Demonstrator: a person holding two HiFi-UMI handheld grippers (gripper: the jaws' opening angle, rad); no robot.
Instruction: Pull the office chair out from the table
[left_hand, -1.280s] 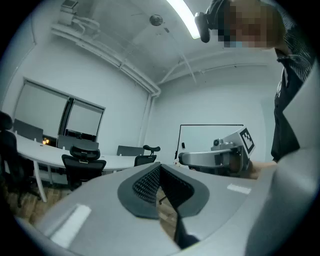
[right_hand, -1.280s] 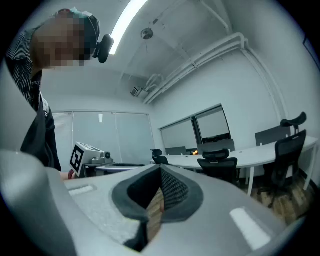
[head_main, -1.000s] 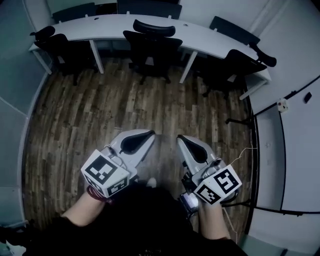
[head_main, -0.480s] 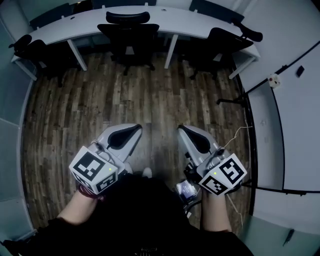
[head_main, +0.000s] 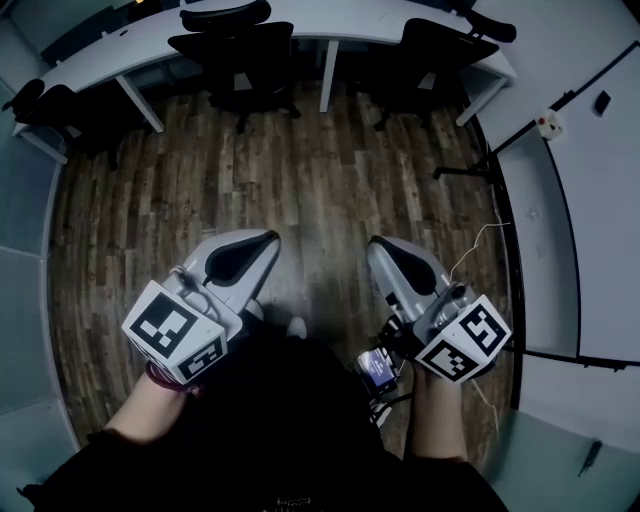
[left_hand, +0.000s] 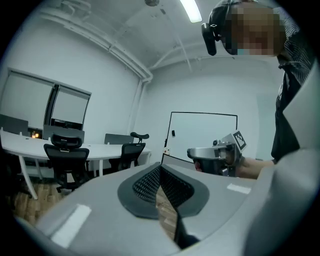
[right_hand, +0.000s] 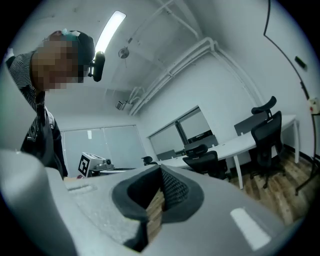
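A black office chair (head_main: 232, 40) with a headrest stands tucked against the curved white table (head_main: 350, 20) at the far end of the room; it also shows in the left gripper view as chair (left_hand: 65, 155) and in the right gripper view as chair (right_hand: 205, 162). My left gripper (head_main: 268, 240) and right gripper (head_main: 378, 246) hover side by side over the wooden floor, well short of the chairs. The left gripper (left_hand: 160, 172) and the right gripper (right_hand: 159, 175) are both shut with nothing held.
Two more black chairs stand at the table, one at the right (head_main: 440, 55) and one at the left (head_main: 50, 105). A whiteboard panel (head_main: 590, 200) lines the right wall, with a black stand (head_main: 470, 170) and a loose cable (head_main: 480, 250) on the floor beside it.
The table and chairs have slid toward the top edge of the head view. Both grippers have shifted and spread slightly apart, still shut.
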